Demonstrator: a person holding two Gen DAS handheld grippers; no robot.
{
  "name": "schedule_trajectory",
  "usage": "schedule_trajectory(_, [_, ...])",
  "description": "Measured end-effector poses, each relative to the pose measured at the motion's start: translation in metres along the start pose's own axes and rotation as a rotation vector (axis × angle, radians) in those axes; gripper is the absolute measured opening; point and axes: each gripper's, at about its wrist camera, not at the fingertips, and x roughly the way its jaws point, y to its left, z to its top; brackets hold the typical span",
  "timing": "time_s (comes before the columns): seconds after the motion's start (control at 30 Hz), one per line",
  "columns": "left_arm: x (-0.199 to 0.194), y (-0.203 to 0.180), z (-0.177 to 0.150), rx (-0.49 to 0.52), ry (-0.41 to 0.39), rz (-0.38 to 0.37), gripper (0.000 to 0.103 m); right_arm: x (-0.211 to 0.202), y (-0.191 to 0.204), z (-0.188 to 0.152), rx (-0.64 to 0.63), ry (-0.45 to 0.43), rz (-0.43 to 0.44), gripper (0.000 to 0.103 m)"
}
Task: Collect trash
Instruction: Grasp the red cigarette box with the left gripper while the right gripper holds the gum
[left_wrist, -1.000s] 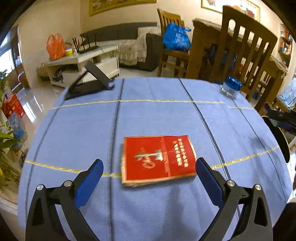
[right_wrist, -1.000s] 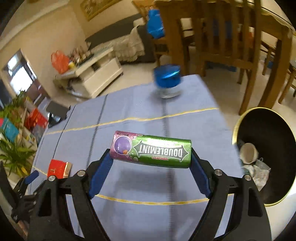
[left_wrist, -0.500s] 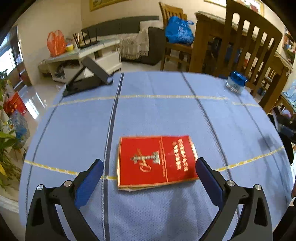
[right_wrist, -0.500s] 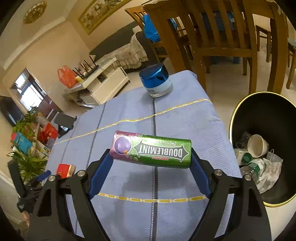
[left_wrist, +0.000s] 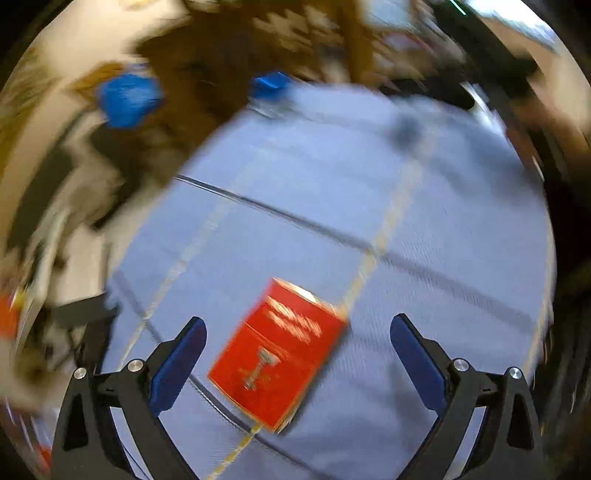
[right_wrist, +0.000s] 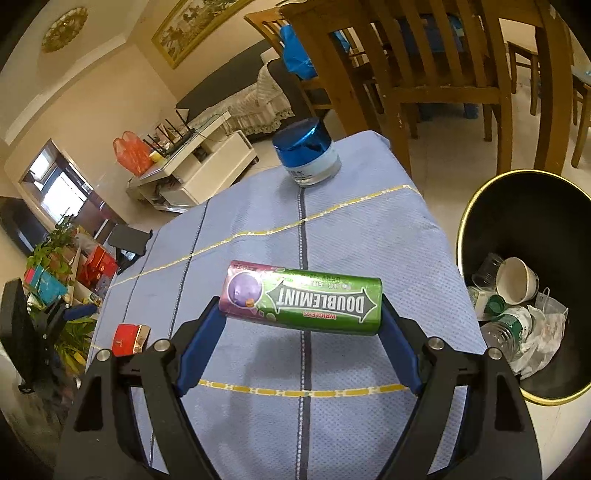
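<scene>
Bench (right_wrist: 369, 229): blue cloth, fills centre of both views.
Bin (right_wrist: 480, 206): right edge, holds a cup, bottle, bag.
Right gripper (right_wrist: 301, 325): jaws clamped on gum tube (right_wrist: 301, 297), lower centre.
Left gripper (left_wrist: 297, 354): jaws open, red packet (left_wrist: 277, 354) flat between them, untouched; view blurred.
Jar (right_wrist: 306, 155): upper centre.

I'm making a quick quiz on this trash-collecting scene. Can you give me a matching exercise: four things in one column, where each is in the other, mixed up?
Things:
1. Doublemint gum tube
2. red packet
3. blue-lidded jar
4. white cup

Places:
A. inside the black trash bin
B. standing at the far end of the blue tablecloth
C. clamped between the right gripper fingers
D. lying flat on the cloth, between the open left gripper fingers, untouched

Pairs: 1-C, 2-D, 3-B, 4-A
</scene>
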Motion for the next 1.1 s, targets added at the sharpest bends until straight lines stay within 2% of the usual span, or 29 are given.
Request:
schedule_trajectory(0.03, [0.005, 0.003, -0.001, 0.043, 0.025, -0.041, 0.096, 0.001, 0.000, -0.001, -0.001, 0.001, -0.007, 0.080])
schedule_trajectory(0.1, [0.014, 0.010, 0.001, 0.089, 0.053, -0.060, 0.096, 0.003, 0.000, -0.002, -0.002, 0.004, -0.021, 0.080])
schedule_trajectory(0.17, [0.024, 0.022, 0.005, 0.115, 0.069, -0.150, 0.096, 0.006, 0.000, -0.003, 0.003, 0.010, -0.033, 0.080])
schedule_trajectory(0.3, [0.045, 0.037, 0.001, 0.113, 0.072, -0.225, 0.097, 0.010, 0.002, -0.003, 0.019, 0.021, -0.039, 0.080])
schedule_trajectory(0.37, [0.041, 0.034, -0.007, 0.132, 0.019, -0.223, 0.097, 0.012, 0.003, -0.002, 0.026, 0.023, -0.037, 0.080])
schedule_trajectory(0.47, [0.036, 0.035, -0.020, 0.101, -0.041, -0.221, 0.096, 0.013, 0.006, 0.002, 0.028, 0.018, -0.033, 0.080])
schedule_trajectory(0.5, [0.034, 0.035, -0.022, 0.090, -0.049, -0.216, 0.093, 0.014, 0.005, 0.003, 0.030, 0.015, -0.030, 0.080])
schedule_trajectory(0.57, [0.024, 0.030, -0.030, 0.069, -0.078, -0.203, 0.073, 0.016, 0.006, 0.005, 0.035, 0.010, -0.026, 0.080])
schedule_trajectory(0.67, [0.013, 0.025, -0.042, 0.016, -0.097, -0.148, 0.069, 0.018, 0.008, 0.006, 0.036, 0.008, -0.019, 0.080])
schedule_trajectory(0.73, [0.009, 0.022, -0.048, -0.080, -0.119, -0.109, 0.069, 0.019, 0.009, 0.005, 0.035, 0.006, -0.011, 0.080])
schedule_trajectory(0.9, [-0.003, 0.012, -0.048, -0.333, -0.167, 0.045, 0.068, 0.010, 0.011, 0.006, 0.016, -0.029, -0.007, 0.080])
schedule_trajectory(0.93, [-0.011, 0.009, -0.045, -0.420, -0.205, 0.016, 0.068, 0.008, 0.010, 0.006, 0.012, -0.038, -0.009, 0.080])
schedule_trajectory(1.0, [-0.023, 0.001, -0.034, -0.507, -0.277, 0.011, 0.068, 0.002, 0.011, 0.006, -0.014, -0.066, -0.041, 0.080])
schedule_trajectory(1.03, [-0.027, -0.002, -0.030, -0.537, -0.287, 0.028, 0.067, 0.000, 0.012, 0.006, -0.031, -0.078, -0.066, 0.080])
schedule_trajectory(1.1, [-0.034, -0.007, -0.017, -0.629, -0.316, 0.008, 0.067, -0.002, 0.013, 0.007, -0.054, -0.090, -0.094, 0.080])
